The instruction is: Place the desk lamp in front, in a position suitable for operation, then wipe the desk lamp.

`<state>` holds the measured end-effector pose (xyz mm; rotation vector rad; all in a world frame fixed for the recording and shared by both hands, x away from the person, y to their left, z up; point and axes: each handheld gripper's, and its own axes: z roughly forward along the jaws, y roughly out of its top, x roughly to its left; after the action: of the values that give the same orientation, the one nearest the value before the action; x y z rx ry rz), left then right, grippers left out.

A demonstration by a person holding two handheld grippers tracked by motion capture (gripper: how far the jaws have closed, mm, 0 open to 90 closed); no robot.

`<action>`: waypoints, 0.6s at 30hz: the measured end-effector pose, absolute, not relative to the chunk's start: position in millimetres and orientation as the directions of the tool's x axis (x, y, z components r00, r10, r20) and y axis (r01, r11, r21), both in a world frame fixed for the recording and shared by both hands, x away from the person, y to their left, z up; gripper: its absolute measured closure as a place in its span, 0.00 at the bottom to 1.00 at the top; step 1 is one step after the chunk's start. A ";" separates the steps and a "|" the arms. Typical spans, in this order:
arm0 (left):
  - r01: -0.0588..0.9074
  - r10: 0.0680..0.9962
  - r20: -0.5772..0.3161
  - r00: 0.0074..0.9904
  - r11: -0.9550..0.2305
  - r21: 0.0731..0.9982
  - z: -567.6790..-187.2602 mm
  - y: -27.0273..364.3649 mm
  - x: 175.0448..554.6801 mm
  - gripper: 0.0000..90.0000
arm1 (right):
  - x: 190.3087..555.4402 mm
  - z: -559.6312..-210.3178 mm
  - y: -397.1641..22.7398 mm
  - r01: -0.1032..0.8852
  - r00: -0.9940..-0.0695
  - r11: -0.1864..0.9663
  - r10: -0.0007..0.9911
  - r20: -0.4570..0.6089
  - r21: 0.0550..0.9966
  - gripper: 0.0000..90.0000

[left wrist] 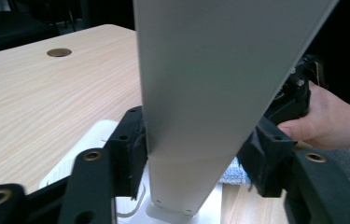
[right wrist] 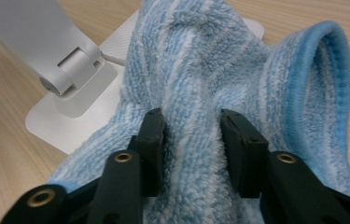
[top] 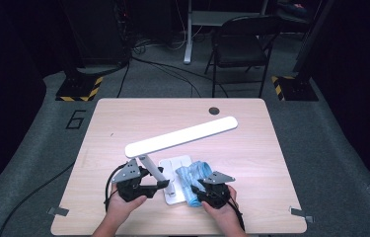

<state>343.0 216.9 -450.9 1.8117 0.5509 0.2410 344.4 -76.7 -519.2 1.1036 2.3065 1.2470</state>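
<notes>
White desk lamp [top: 180,138] stands on its flat base [top: 175,165] near the table's [top: 123,118] front edge. Left gripper [top: 160,183] clenched on the lamp's upright arm [left wrist: 196,140], a jaw against each side. Right gripper [top: 196,193] pinches a fold of the blue striped towel [right wrist: 200,93], which is bunched against the base's right side. No brand or label readable on lamp or towel. A "6" [top: 76,119] marks the floor left of the table.

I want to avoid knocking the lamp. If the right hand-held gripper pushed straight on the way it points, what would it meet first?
The blue towel pinched in the right hand-held gripper; behind it probably the lamp base, though depth is unclear.
</notes>
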 end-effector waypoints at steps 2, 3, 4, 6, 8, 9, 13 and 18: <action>0.246 0.479 -0.116 0.870 -0.218 0.944 -451.1 217.8 343.5 0.56 | 342.6 -518.8 -75.7 0.478 -0.660 0.337 0.747 0.079 0.811 0.77; 0.246 0.479 -0.116 0.870 -0.218 0.944 -451.1 217.8 343.5 0.57 | 342.6 -518.8 -75.7 0.478 -0.660 0.337 0.747 0.079 0.811 0.77; 0.239 0.482 -0.104 0.870 -0.227 0.944 -450.6 217.3 343.1 0.57 | 342.2 -518.4 -75.0 0.467 -0.667 0.345 0.742 0.068 0.814 0.78; 0.239 0.481 -0.104 0.870 -0.227 0.944 -450.6 217.5 343.2 0.57 | 342.4 -518.2 -74.7 0.457 -0.665 0.348 0.745 0.055 0.818 0.78; 0.239 0.487 -0.104 0.867 -0.225 0.945 -450.9 217.4 342.5 0.57 | 340.4 -513.5 -72.3 0.464 -0.666 0.363 0.744 0.048 0.808 0.80; 0.239 0.487 -0.104 0.867 -0.225 0.945 -450.9 217.4 342.5 0.57 | 340.2 -511.9 -71.9 0.455 -0.670 0.368 0.741 0.039 0.811 0.80; 0.240 0.492 -0.098 0.865 -0.234 0.942 -450.1 217.2 342.1 0.57 | 338.7 -507.8 -71.0 0.439 -0.677 0.369 0.735 0.032 0.819 0.80; 0.240 0.489 -0.098 0.867 -0.237 0.941 -449.9 217.6 342.3 0.58 | 332.2 -506.0 -70.8 0.434 -0.681 0.386 0.732 0.016 0.814 0.79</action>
<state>342.3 217.6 -449.9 1.8270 0.5487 0.2554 332.2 -70.8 -506.0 1.0142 2.3035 1.1966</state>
